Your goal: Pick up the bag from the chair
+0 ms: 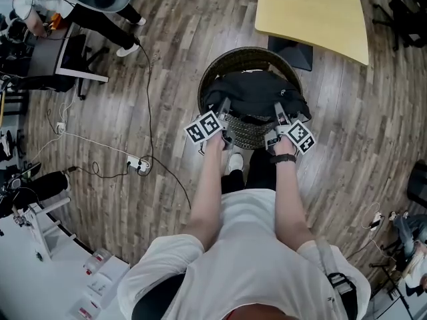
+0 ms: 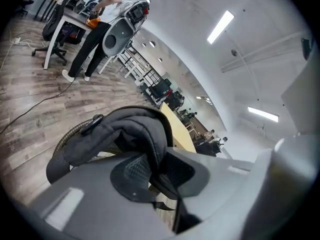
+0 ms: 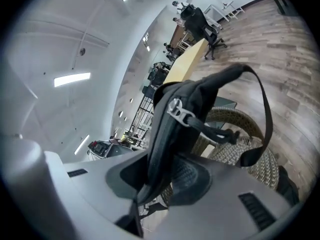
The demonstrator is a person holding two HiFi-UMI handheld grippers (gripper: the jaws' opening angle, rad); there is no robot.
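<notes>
Black bag over wicker chair — left gripper, right gripper clamped on it.

no legible text, labels or numbers

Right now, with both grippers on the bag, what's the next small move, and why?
Probably raise both grippers straight up together. The left gripper and right gripper are shut on the black bag, which sits over the wicker chair, so an even lift should clear it.
</notes>
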